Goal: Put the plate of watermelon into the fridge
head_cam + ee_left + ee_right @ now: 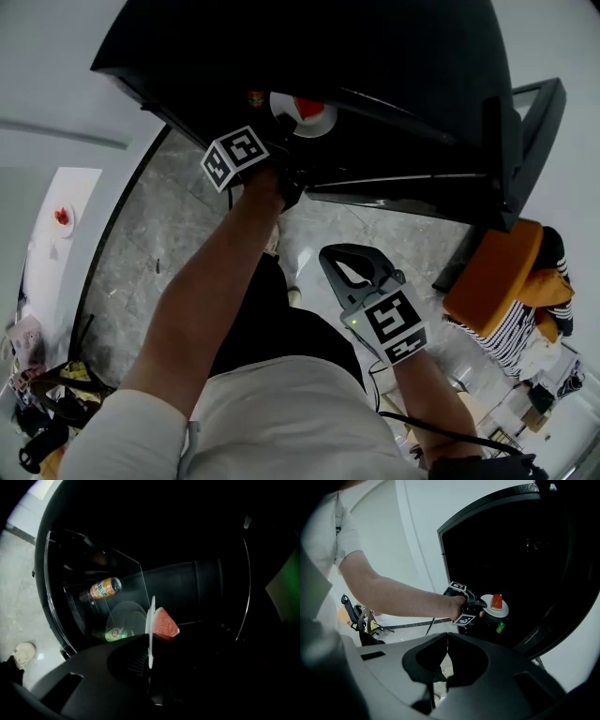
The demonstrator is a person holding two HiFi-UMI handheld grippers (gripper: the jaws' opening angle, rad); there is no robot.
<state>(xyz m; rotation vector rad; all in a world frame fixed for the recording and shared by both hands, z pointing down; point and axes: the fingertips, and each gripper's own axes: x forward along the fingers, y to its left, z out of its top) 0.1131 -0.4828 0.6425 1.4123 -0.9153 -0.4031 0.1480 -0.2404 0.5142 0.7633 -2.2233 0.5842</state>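
Head view shows the placing step under way. The left hand-held gripper reaches into the open, dark fridge with the plate out in front of it. The plate looks to be inside the opening, but I cannot tell whether it rests on anything yet.

The left gripper view looks along the jaws, which are clamped on the plate's near rim. The plate shows as a thin white edge. In the right gripper view it sits roughly level, so the grip seems sound.

The right hand-held gripper hangs low beside the person's body, well apart from the fridge. Its jaws are together with nothing between them.

As I judge it, the next move is to find a free, flat spot on a shelf and lower the plate until its base bears. Only then should the jaws part, with the gripper drawn straight back. A tilt at the rim would let the fruit slide, so the wrist should stay level.

On the plate is one wedge of watermelon, red with its rind toward the plate. Inside the fridge, an orange can lies on its side behind a clear panel. A green can or bottle sits lower down near the plate, too dim to name. The rest of the interior is too dark to read.
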